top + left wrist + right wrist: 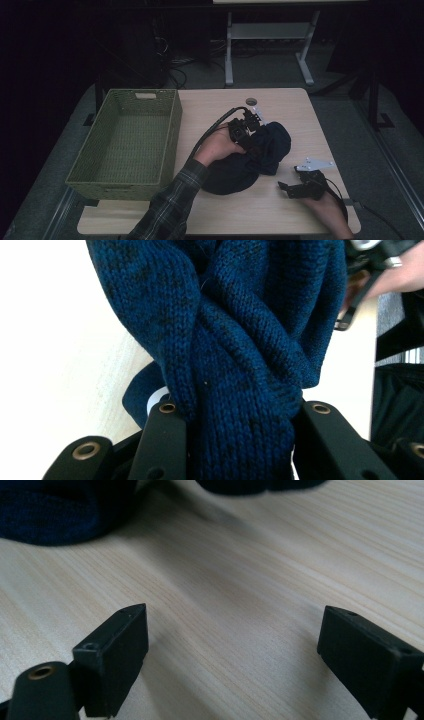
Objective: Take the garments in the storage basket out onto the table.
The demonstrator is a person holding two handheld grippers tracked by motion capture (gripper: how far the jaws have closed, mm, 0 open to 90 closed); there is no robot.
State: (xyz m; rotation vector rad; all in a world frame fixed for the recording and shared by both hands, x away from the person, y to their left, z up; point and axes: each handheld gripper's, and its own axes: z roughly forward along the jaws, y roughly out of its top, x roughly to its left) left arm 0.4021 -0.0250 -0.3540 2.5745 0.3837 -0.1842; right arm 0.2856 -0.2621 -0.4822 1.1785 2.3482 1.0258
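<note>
L gripper [248, 131] has its jaws clamped on a bunched fold of the dark blue knit garment [250, 160], which sits mid-tabletop [280, 210] w/ the fold squeezed between both jaws and the rest spread below and to the right of the hand. R gripper [287, 189] rests near the tabletop's front right edge, jaws wide apart w/ nothing between them, garment just ahead of them. Green woven basket [125, 142] stands at left.
</note>
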